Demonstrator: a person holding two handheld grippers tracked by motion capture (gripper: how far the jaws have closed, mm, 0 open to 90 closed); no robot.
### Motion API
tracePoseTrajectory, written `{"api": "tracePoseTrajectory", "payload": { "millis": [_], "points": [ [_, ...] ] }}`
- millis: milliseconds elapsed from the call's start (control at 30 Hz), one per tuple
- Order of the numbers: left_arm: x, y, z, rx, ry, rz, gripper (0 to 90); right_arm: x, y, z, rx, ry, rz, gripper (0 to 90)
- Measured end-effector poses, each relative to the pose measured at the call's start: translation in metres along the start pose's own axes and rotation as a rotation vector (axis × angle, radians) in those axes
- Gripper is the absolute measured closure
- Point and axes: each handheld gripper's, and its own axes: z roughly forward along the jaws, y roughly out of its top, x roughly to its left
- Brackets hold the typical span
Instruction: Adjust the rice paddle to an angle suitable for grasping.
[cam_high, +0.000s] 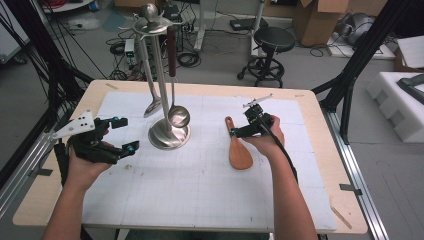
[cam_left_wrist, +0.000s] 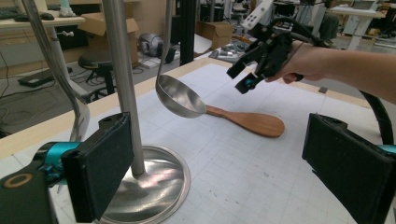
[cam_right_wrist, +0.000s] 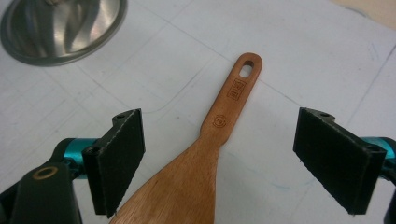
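- Hovering over the wooden spatula (cam_high: 239, 150), the right gripper (cam_high: 239, 131) has its jaws spread wide; in the right gripper view the two black pads stand on either side of the spatula (cam_right_wrist: 196, 172), well clear of the wood, pinching nothing.
- Spatula lies flat on the white gridded mat (cam_high: 200, 190), right of centre — its holed handle end points away from the person, its broad blade toward them.
- Left gripper (cam_high: 122, 135) is held above the mat's left side, jaws also spread and empty, aimed across the table toward the steel utensil stand (cam_high: 161, 75).
- In the left gripper view the stand's round base (cam_left_wrist: 154, 191) sits just beyond the near pad, the pole rising from it.
- A steel ladle (cam_high: 178, 116) hangs from the stand, its bowl low near the base; a second steel utensil (cam_high: 151, 107) hangs beside it.
- From the left gripper view, the spatula rests on the mat behind the ladle's bowl (cam_left_wrist: 180, 96), with the other hand's gripper (cam_left_wrist: 252, 74) above its handle end.
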Motion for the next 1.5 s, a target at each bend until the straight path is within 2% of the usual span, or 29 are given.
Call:
{"api": "tracePoseTrajectory", "payload": {
  "millis": [133,300,333,400,533,800,833,967,1100,1200,1367,1500],
  "points": [
    [0.000,0.000,0.001,0.006,0.002,0.005,9.6,0.000,0.004,0.016,0.044,-0.013,0.004,17.2],
    [0.000,0.000,0.001,0.009,0.004,0.011,9.6,-0.001,0.001,0.039,0.107,-0.045,0.008,23.4],
    [0.000,0.000,0.001,0.008,0.004,0.011,9.6,0.000,0.001,0.042,0.126,-0.055,0.015,28.5],
    [0.000,-0.001,0.001,0.009,0.006,0.011,9.6,0.000,-0.001,0.050,0.145,-0.076,0.020,31.5],
    [-0.001,-0.001,0.002,0.012,0.006,0.011,9.6,0.002,-0.003,0.060,0.188,-0.071,0.020,42.6],
    [-0.001,-0.001,0.003,0.020,0.006,0.016,9.6,0.001,-0.005,0.059,0.177,-0.054,0.043,55.2],
    [-0.001,-0.001,0.003,0.020,0.007,0.016,9.6,0.000,-0.005,0.058,0.173,-0.050,0.027,56.1],
    [-0.001,-0.003,0.003,0.024,0.007,0.013,9.6,0.001,-0.006,0.055,0.190,-0.032,0.021,59.7],
    [-0.001,-0.003,0.002,0.024,0.011,0.013,9.6,0.003,-0.009,0.051,0.206,0.006,-0.023,62.2],
    [-0.001,-0.003,0.002,0.021,0.011,0.011,9.6,0.010,-0.011,0.048,0.221,0.029,-0.069,62.7],
    [-0.001,-0.002,0.002,0.018,0.005,0.011,9.6,0.020,-0.020,0.042,0.221,0.099,-0.116,63.5],
    [-0.001,-0.002,0.003,0.022,-0.001,0.014,9.6,0.028,-0.027,0.037,0.226,0.134,-0.162,64.3]
  ]
}}
